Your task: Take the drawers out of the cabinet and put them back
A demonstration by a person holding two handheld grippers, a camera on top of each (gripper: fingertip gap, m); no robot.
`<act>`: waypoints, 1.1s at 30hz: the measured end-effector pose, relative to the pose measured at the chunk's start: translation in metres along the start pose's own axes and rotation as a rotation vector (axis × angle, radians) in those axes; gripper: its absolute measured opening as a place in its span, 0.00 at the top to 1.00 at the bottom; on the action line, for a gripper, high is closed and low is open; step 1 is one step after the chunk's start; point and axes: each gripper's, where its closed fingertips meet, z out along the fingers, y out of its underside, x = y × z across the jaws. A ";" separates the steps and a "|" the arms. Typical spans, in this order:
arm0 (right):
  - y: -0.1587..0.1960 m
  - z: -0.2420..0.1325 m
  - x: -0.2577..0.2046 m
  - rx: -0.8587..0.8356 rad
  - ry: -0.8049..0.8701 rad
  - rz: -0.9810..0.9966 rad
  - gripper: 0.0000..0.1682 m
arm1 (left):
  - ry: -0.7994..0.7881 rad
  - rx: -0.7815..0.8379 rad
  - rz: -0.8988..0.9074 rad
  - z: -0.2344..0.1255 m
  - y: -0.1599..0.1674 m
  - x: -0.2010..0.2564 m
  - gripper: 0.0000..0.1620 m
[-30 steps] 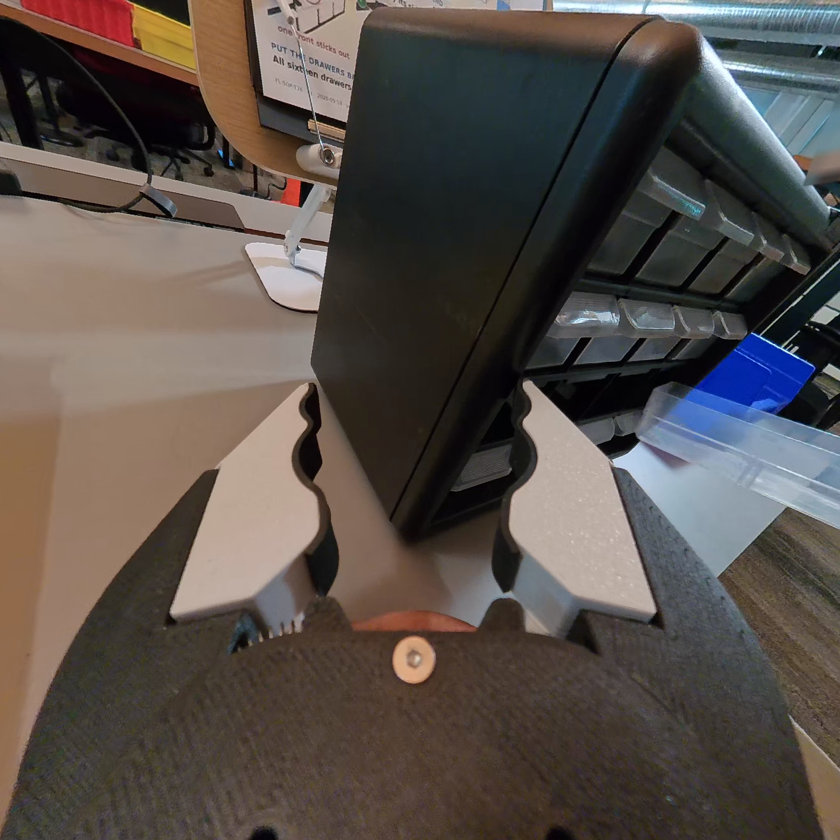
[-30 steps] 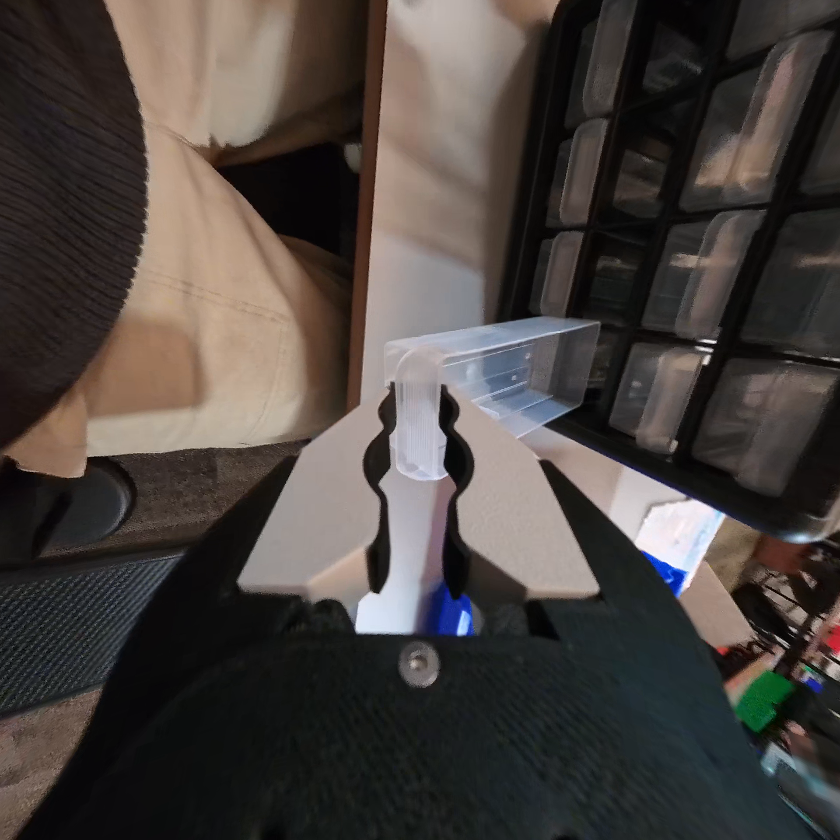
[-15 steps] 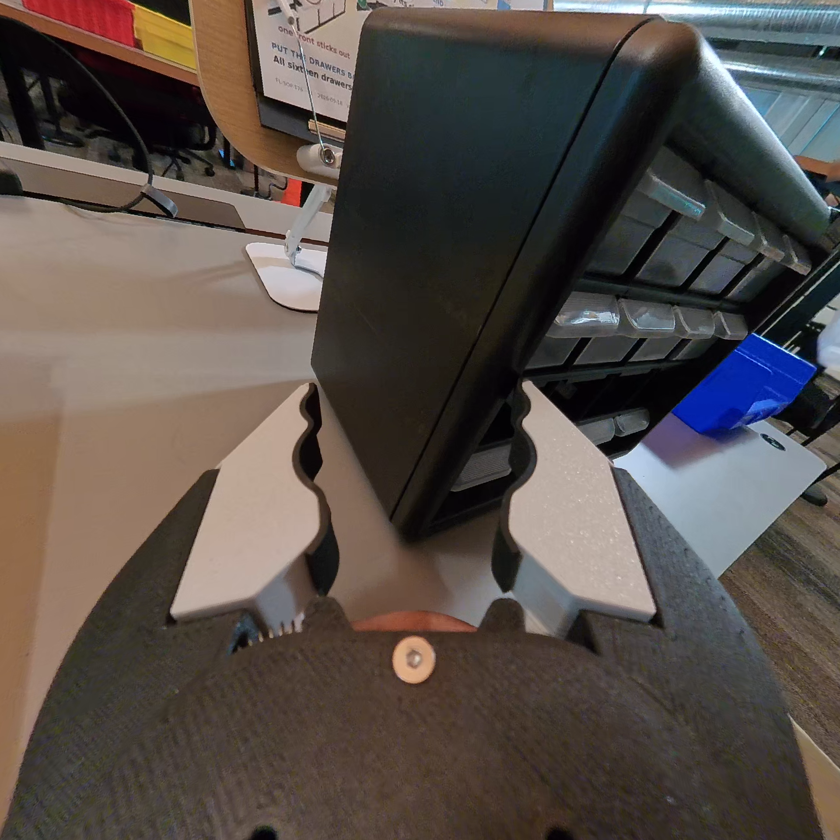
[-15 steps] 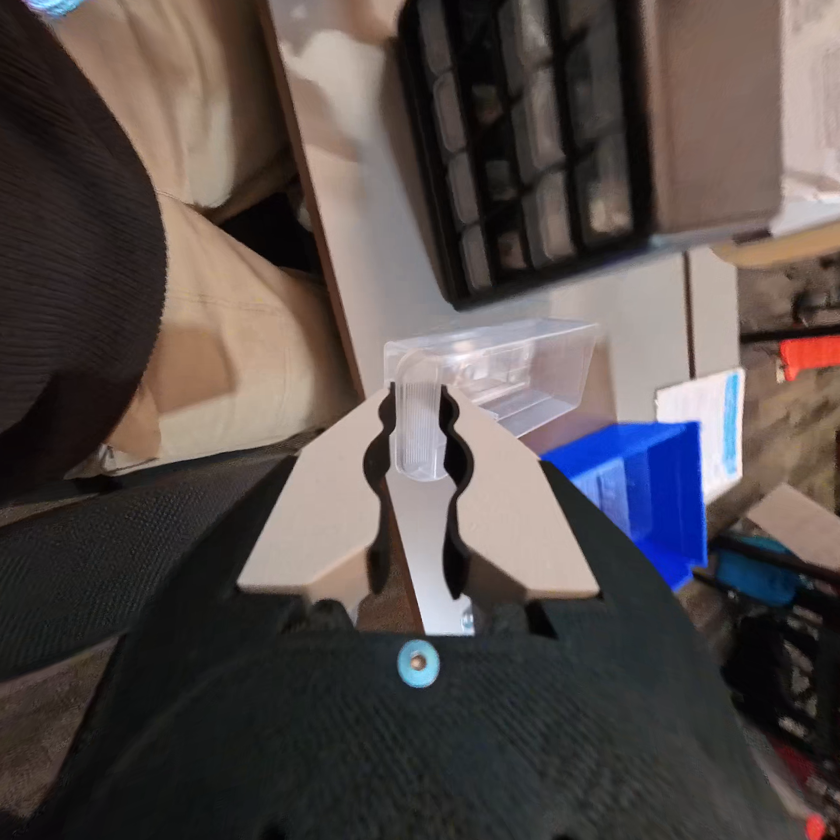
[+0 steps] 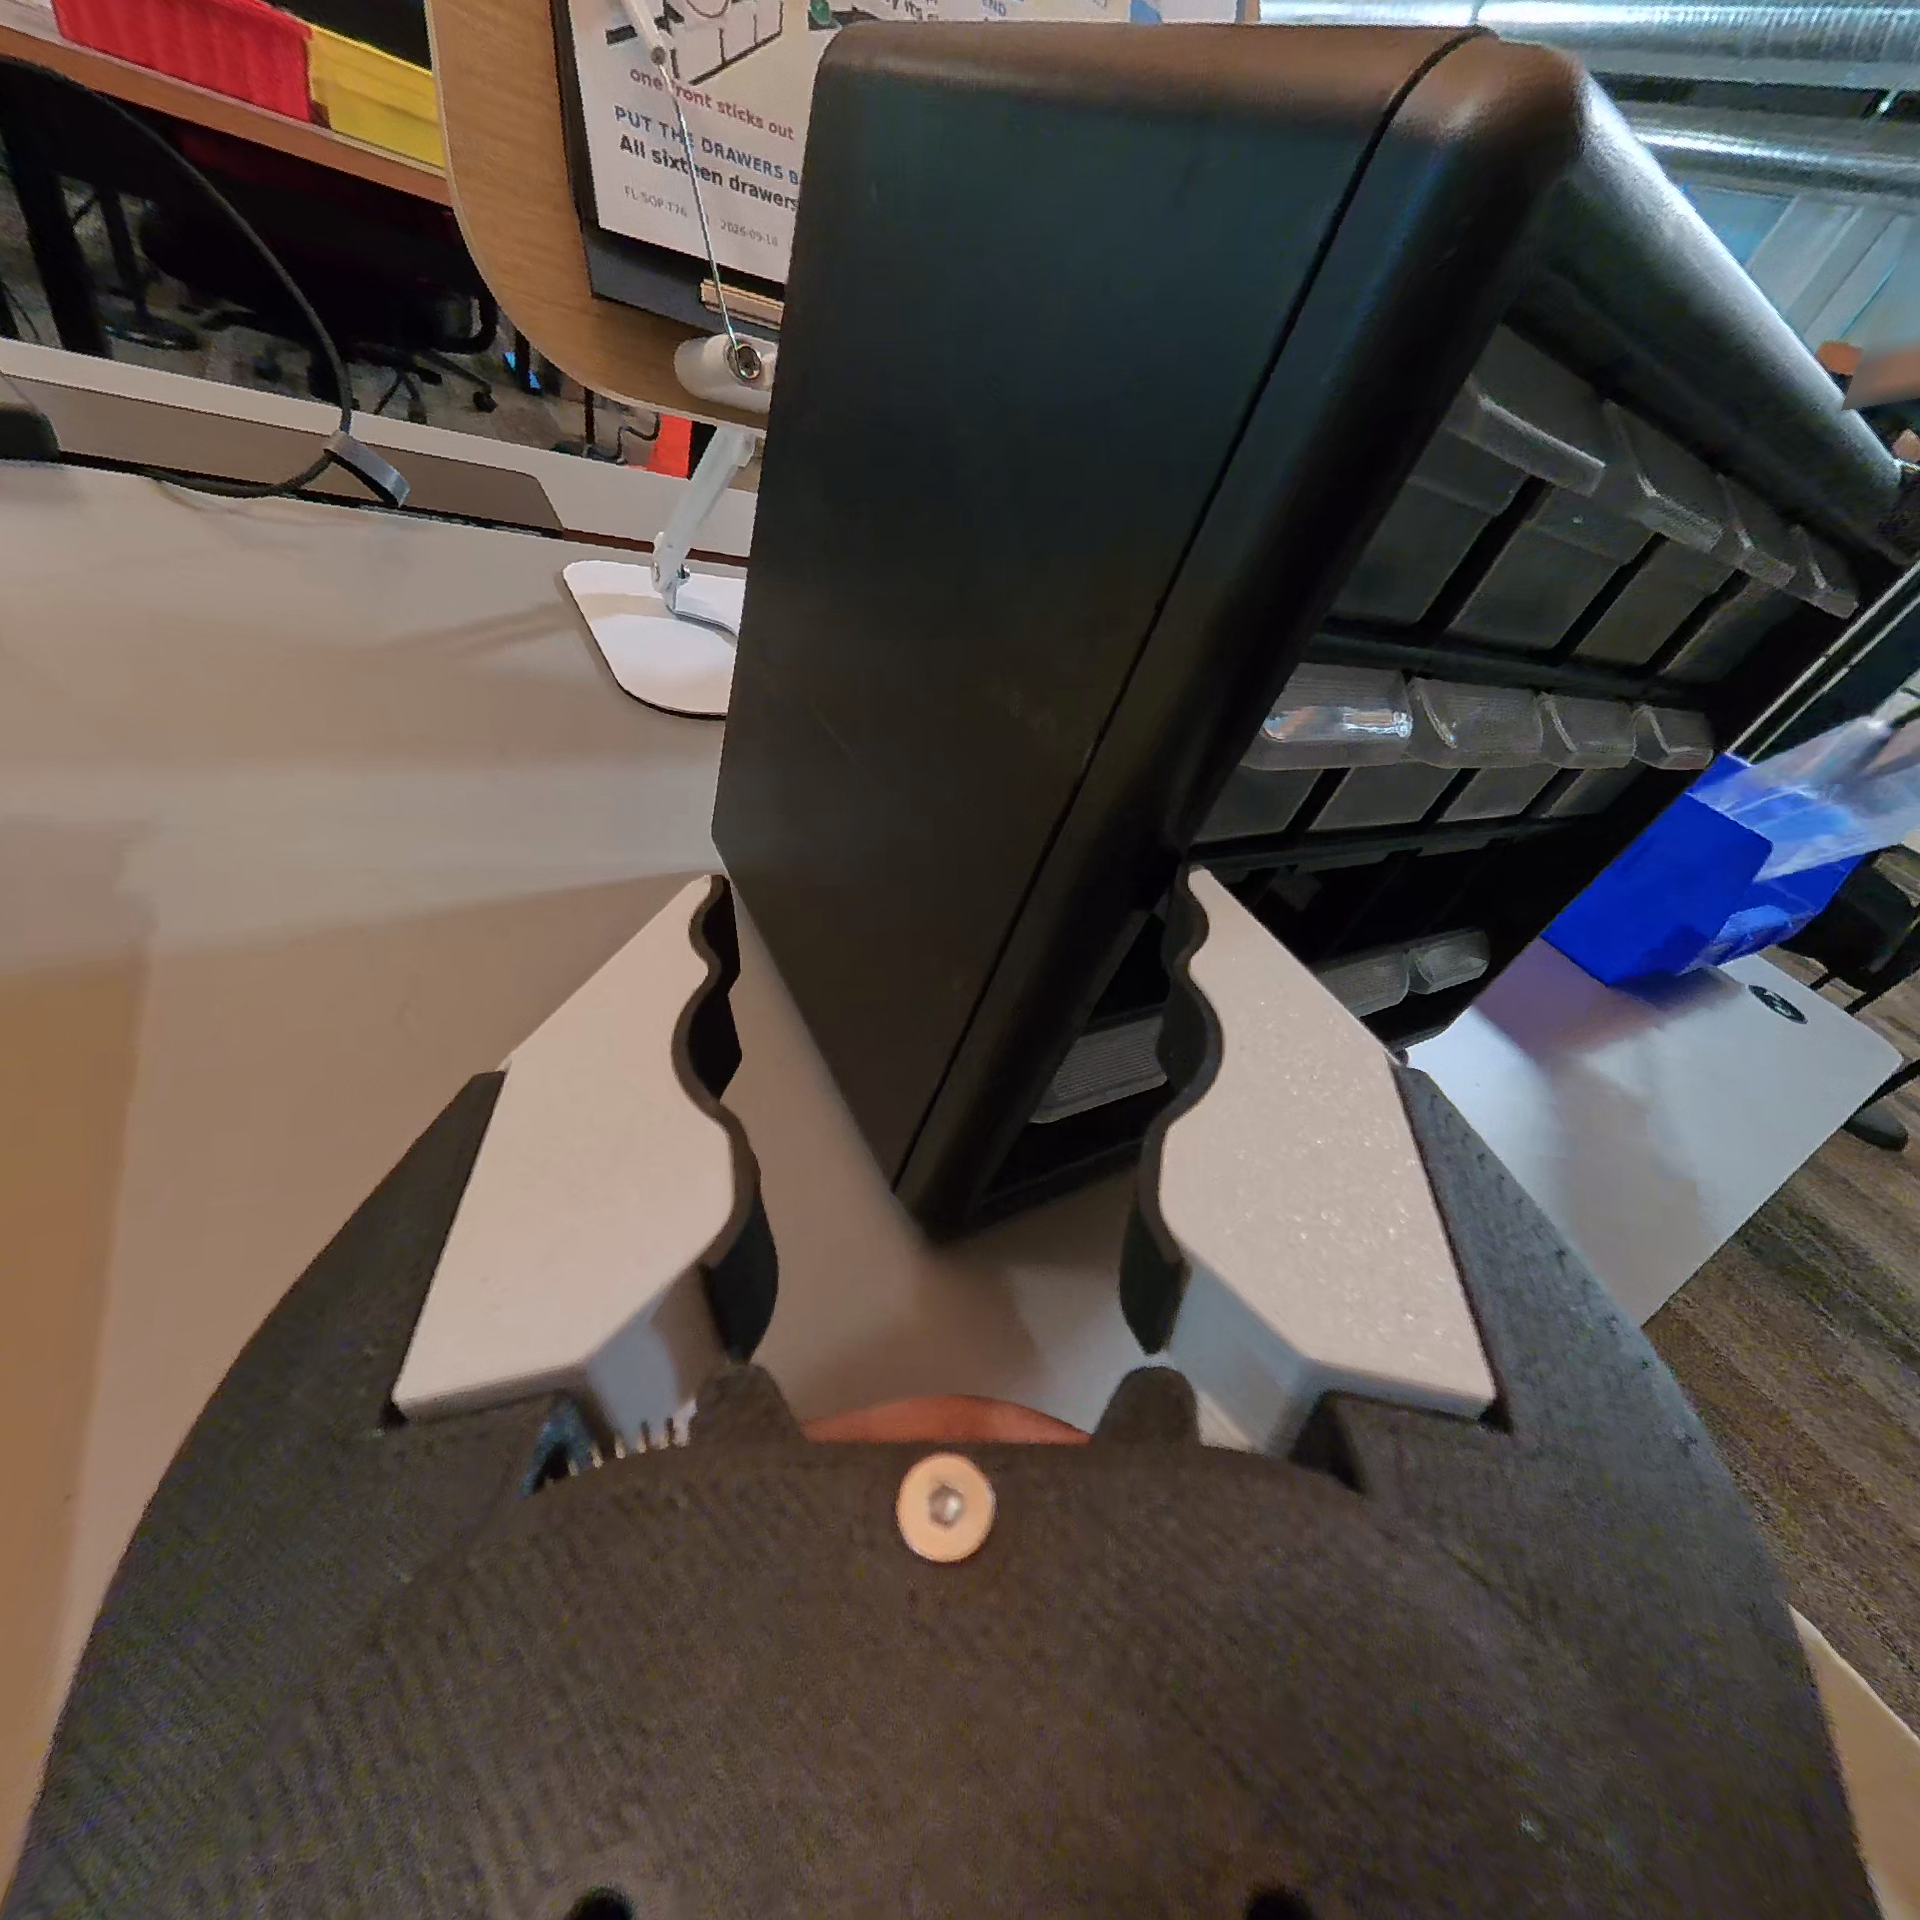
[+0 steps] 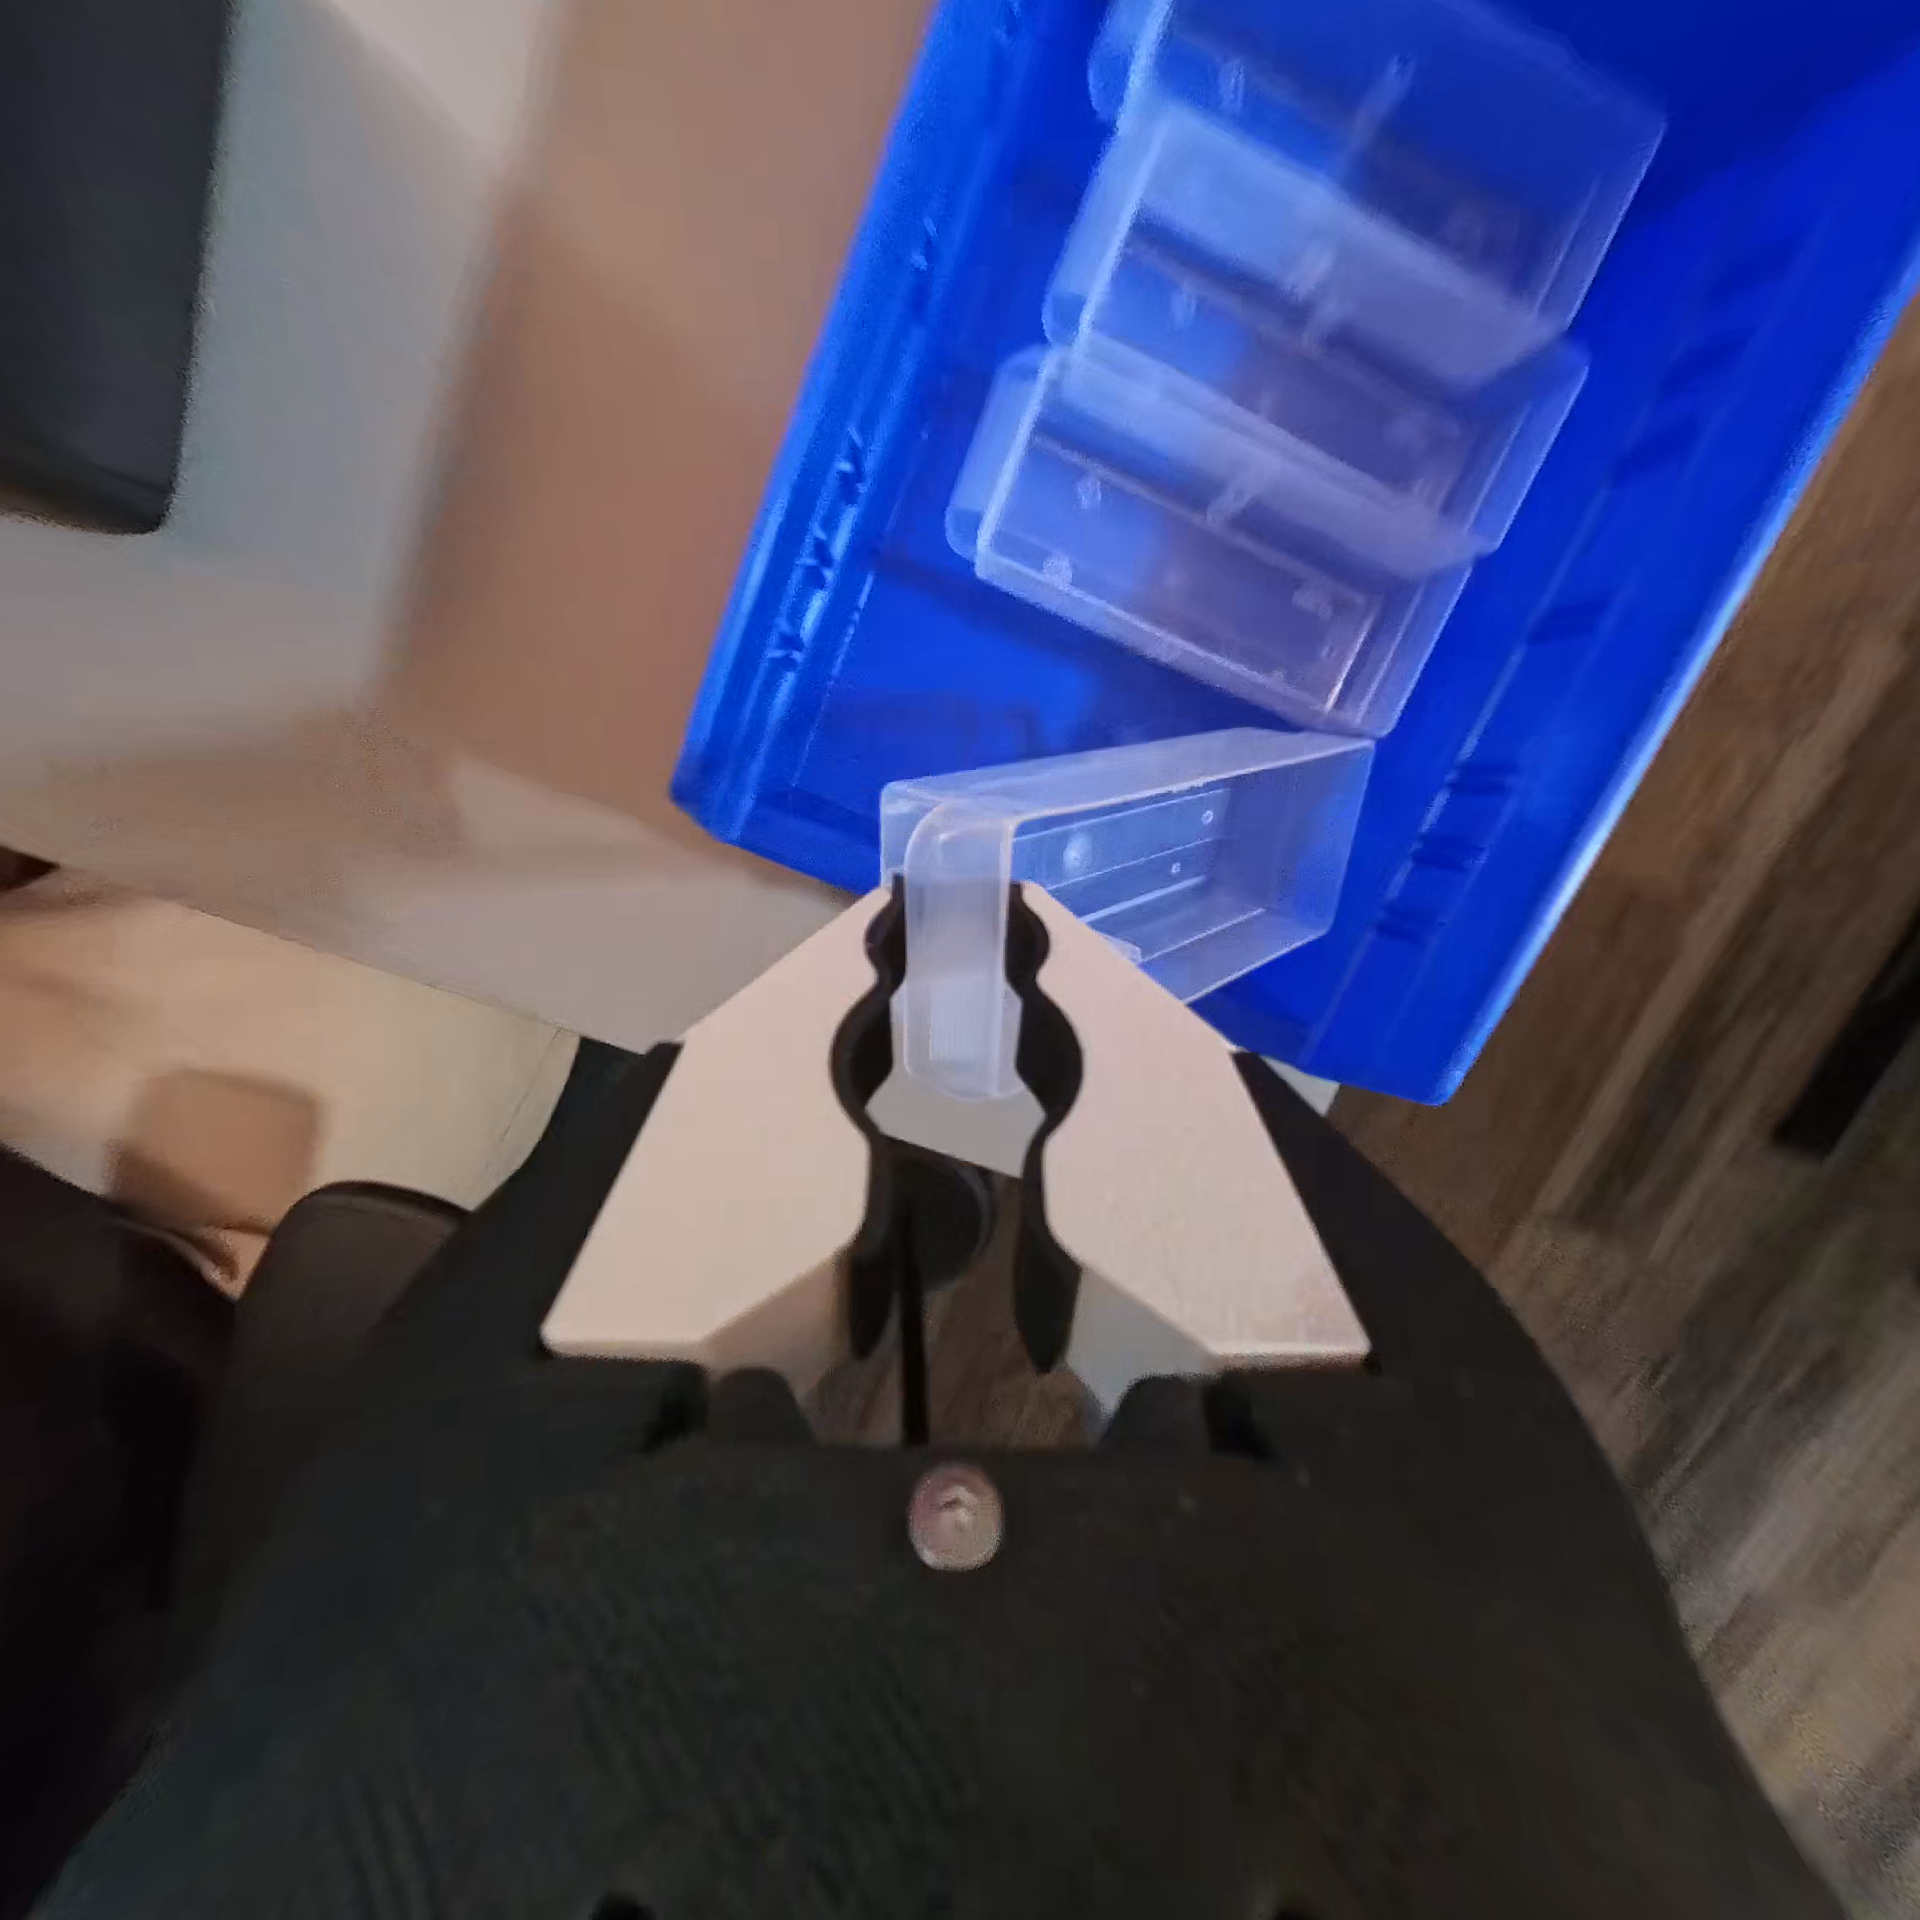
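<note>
The black drawer cabinet (image 5: 987, 540) stands on the table, with several clear drawers (image 5: 1340, 717) in its slots and some dark open slots low down. My left gripper (image 5: 956, 883) is open, its fingers on either side of the cabinet's near bottom corner. My right gripper (image 6: 951, 914) is shut on the handle tab of a clear empty drawer (image 6: 1143, 852) and holds it over the blue bin (image 6: 810, 520). That drawer shows as a blur at the right edge of the left wrist view (image 5: 1860, 758).
The blue bin (image 5: 1683, 894) sits at the table's right end and holds other clear drawers (image 6: 1247, 468). A white stand base (image 5: 655, 644) with a clipboard sits behind the cabinet. Wood floor (image 6: 1714, 1143) lies beyond the table edge. There is about 50 cm between the tips of the two grippers.
My right gripper has swung the clear drawer away from the cabinet front to above the blue bin. My left gripper has stayed at the cabinet's corner.
</note>
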 end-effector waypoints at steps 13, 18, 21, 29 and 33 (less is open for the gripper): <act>-0.030 0.103 0.017 -0.216 0.107 0.193 0.88 | 0.019 -0.005 -0.011 0.001 0.000 0.000 0.48; -0.032 0.117 0.018 -0.213 0.091 0.230 0.83 | 0.018 -0.004 -0.010 0.001 0.000 0.000 0.48; -0.033 0.115 0.022 -0.190 0.102 0.217 0.81 | 0.018 -0.004 -0.011 0.001 0.000 0.000 0.48; -0.082 0.048 0.029 0.213 0.120 0.263 0.79 | 0.020 -0.004 -0.016 0.001 0.001 0.000 0.48; -0.113 -0.023 -0.007 0.575 0.043 0.283 0.80 | 0.023 -0.004 -0.020 0.001 0.001 0.001 0.48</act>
